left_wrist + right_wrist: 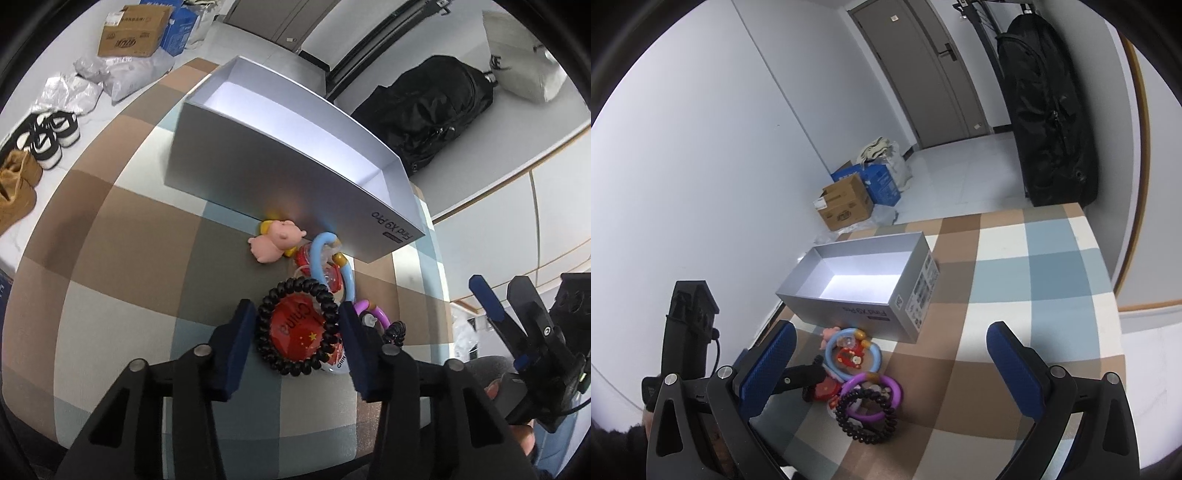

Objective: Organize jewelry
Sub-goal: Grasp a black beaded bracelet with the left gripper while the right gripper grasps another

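Black beaded bracelet (pixel 297 326), coiled ring

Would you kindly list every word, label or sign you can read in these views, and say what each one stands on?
"Find X9 Pro": on the long side of the silver box, printed upside down.
"China", with yellow stars: on the red badge inside the black bead bracelet.
Label panel on the box's short end: too small to read.
Print on the cardboard box: too blurred.

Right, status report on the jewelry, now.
Left claw shut on black bracelet. Right claw open, empty. Red badge sits inside the bracelet's ring. Silver box open beyond.
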Motion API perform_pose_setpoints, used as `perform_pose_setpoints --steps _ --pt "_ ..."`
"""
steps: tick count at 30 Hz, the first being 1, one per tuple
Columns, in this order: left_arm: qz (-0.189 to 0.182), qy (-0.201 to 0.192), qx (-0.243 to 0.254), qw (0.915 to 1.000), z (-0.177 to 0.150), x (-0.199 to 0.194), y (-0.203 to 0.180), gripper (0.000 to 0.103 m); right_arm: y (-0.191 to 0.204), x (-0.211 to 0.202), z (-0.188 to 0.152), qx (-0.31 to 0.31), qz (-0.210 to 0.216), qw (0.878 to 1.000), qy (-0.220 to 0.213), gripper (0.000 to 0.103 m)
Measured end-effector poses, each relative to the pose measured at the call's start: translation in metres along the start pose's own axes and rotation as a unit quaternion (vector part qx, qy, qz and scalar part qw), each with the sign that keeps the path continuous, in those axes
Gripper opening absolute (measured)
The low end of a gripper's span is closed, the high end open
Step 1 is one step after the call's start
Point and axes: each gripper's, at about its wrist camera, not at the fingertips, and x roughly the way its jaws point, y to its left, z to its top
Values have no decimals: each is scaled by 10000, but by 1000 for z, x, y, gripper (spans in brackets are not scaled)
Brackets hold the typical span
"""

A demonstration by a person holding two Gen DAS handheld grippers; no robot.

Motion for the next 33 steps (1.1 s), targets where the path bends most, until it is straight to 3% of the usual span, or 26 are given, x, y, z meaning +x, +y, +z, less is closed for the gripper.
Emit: perform_pose_setpoints --steps 7,13,18,23,27,33 --pt "-186 44 -238 9995 1 1 9 36 -4 7 2 42 -13 9999 146 103" --pt "-373 5 -643 9972 3 -5 23 36 -5 11 -7 18 43 9985 538 103" --pt "-502 -82 -587 9970 3 -13 19 32 9 21 -25 -361 77 9940 1029 103" --pt "-558 -138 -547 9968 2 -17 17 31 30 36 -45 -910 -101 9870 1323 96" --pt "-456 -145 -548 9974 2 -17 21 31 41 49 -55 -1268 -317 9806 1464 85" --pt "10 -221 -188 9996 -2 -22 13 32 45 58 -59 -1446 -516 9761 1537 53"
